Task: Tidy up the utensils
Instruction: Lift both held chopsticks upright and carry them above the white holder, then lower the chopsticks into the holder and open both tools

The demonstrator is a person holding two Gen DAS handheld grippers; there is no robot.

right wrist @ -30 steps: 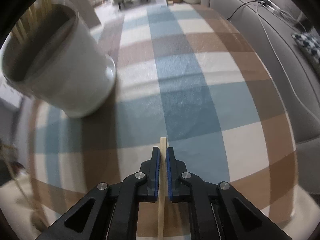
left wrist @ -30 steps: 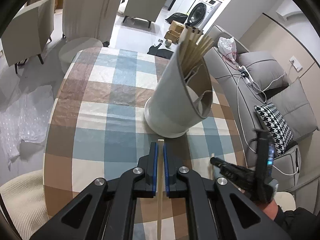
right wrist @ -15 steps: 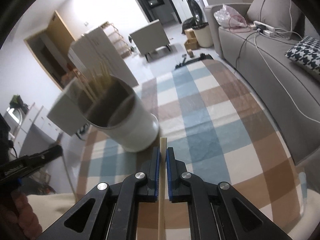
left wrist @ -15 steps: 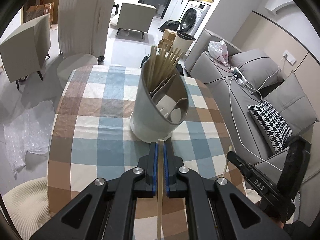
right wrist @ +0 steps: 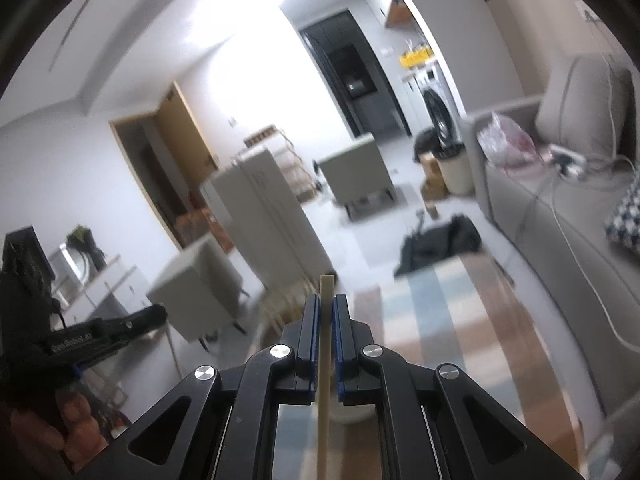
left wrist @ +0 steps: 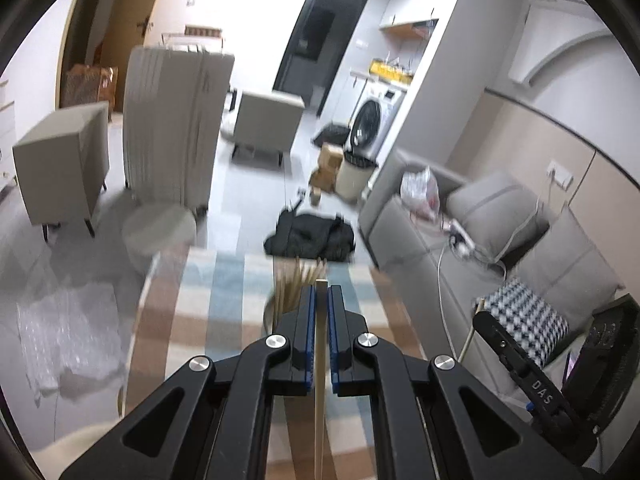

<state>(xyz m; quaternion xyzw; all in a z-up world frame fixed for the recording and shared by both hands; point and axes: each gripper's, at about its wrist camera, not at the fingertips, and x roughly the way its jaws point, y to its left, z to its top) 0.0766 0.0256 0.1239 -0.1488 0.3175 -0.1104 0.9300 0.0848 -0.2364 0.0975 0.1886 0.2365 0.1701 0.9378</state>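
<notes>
My left gripper (left wrist: pixel 320 292) is shut on a pale wooden chopstick (left wrist: pixel 320 380) that runs back toward the camera. My right gripper (right wrist: pixel 327 300) is shut on another pale chopstick (right wrist: pixel 325 380). The white utensil holder (left wrist: pixel 276 312) with several chopsticks (left wrist: pixel 296 284) standing in it sits just beyond and below the left fingers, mostly hidden by them. In the right wrist view the holder (right wrist: pixel 272 334) peeks out left of the fingers. The right gripper also shows in the left wrist view (left wrist: pixel 480 308), and the left gripper in the right wrist view (right wrist: pixel 156 314). Both views are tilted up and blurred.
The checked tablecloth (left wrist: pixel 224 304) covers the table, whose far edge (left wrist: pixel 248 254) lies close ahead. A grey sofa (left wrist: pixel 500 240) with cushions stands to the right. A black bag (left wrist: pixel 308 236) lies on the floor beyond. A folded white panel (left wrist: pixel 176 128) and armchairs stand farther back.
Both grippers have risen and tilted up from looking down on the table to looking across the room. The holder has dropped low behind the fingers. Each still holds its chopstick.
</notes>
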